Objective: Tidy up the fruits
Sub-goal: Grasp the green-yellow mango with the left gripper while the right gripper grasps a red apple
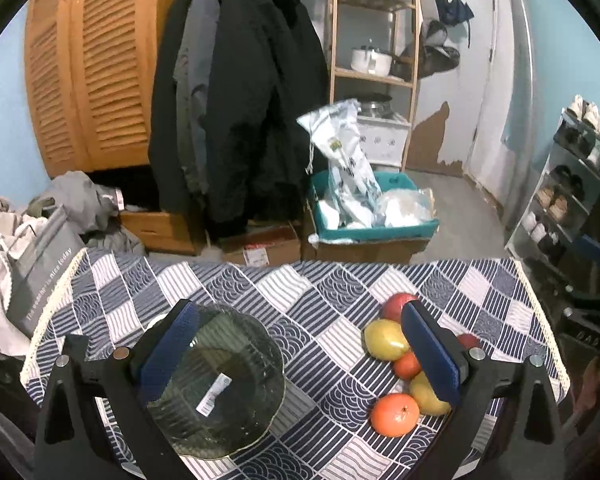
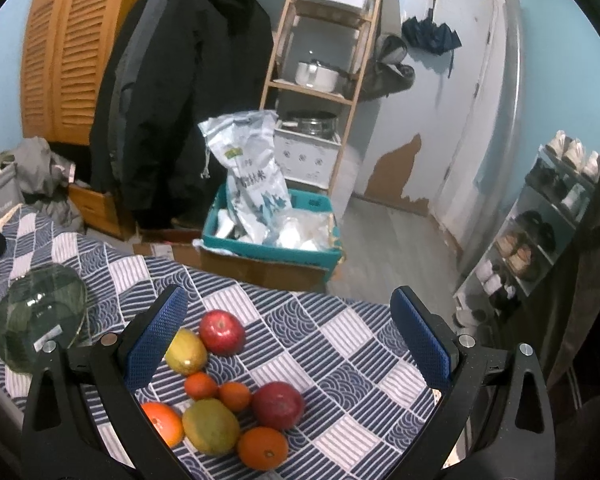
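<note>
A dark glass bowl (image 1: 216, 384) sits empty on the checked tablecloth (image 1: 300, 292), under my left gripper (image 1: 296, 320), which is open above the cloth. Its left finger overlaps the bowl's rim. To the right lies a heap of fruit: a yellow mango (image 1: 385, 339), a red apple (image 1: 396, 305), and oranges (image 1: 394, 414). In the right wrist view my right gripper (image 2: 290, 312) is open above the same heap: two red apples (image 2: 222, 332), mangoes (image 2: 211, 426) and several oranges (image 2: 263, 448). The bowl (image 2: 40, 316) sits far left there.
The table's far edge (image 1: 284, 265) drops to a floor with cardboard boxes and a teal crate (image 1: 374, 216) of bags. Coats hang on a rack (image 1: 240, 92) behind. A shoe rack (image 2: 540, 232) stands at the right, and laundry (image 1: 8, 248) at the left.
</note>
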Demonstrator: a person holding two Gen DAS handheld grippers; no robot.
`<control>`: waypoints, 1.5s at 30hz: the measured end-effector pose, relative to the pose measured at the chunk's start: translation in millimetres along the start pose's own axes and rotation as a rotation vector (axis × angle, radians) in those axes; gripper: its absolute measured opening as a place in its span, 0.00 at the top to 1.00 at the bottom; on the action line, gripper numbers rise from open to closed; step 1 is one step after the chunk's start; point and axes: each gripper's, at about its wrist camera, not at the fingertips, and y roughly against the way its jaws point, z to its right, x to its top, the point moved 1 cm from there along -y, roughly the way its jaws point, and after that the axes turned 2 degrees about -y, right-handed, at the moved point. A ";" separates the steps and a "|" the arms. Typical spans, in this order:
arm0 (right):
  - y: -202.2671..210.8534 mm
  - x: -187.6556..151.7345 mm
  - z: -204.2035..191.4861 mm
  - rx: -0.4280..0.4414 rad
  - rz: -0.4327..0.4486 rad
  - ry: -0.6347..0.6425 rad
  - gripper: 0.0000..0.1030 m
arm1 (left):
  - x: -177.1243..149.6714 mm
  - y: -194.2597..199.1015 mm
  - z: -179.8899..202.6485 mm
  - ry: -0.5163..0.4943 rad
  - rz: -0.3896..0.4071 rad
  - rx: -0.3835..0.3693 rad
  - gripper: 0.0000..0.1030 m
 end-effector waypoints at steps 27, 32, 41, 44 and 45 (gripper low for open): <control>-126.3 -92.3 32.2 0.038 -0.479 -0.108 0.03 | -45.6 -117.8 41.7 -0.063 -0.279 -0.014 0.01; -144.8 -108.1 31.0 0.059 -0.546 -0.109 0.05 | -50.8 -135.4 46.1 -0.072 -0.315 -0.015 0.01; -168.8 -128.3 21.3 0.107 -0.632 -0.086 0.14 | -59.2 -161.6 51.0 -0.062 -0.375 -0.020 0.01; -175.2 -135.6 17.9 0.118 -0.660 -0.074 0.14 | -61.0 -167.4 53.6 -0.059 -0.393 -0.031 0.02; -176.7 -137.0 17.0 0.118 -0.667 -0.069 0.14 | -61.4 -168.9 55.1 -0.062 -0.396 -0.031 0.02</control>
